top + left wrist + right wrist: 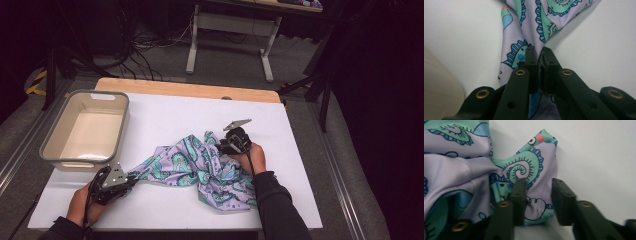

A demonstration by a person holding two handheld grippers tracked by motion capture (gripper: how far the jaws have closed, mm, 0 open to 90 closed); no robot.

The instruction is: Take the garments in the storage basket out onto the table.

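So we're pinching the left gripper (pixel 539 53) tight on a bunched-up corner of the patterned cloth (pixel 200 167), its black jaws pressed together on the fabric with the purple and teal print fanning out from them across the table. Our right gripper (pixel 537 195) is sitting at the other end of the cloth with its jaws still a bit apart, straddling a folded edge with a spiral swirl on it; the fabric is lying between them, but the pads aren't squeezing it. From the high view, we're holding the left gripper (pixel 117 182) near the front left of the white table (pixel 165 115), and the cloth is stretching from it in a twisted strip toward the middle, where it's spreading into a crumpled heap. Our right gripper (pixel 232 142) is resting at the far right edge of that heap, with the hand and dark sleeve (pixel 277 205) coming in behind it. The grey-rimmed tub (pixel 50 145) is sitting at the left of the table, just beyond the left gripper, and it's showing a bare cream inside with the cloth lying entirely outside it.
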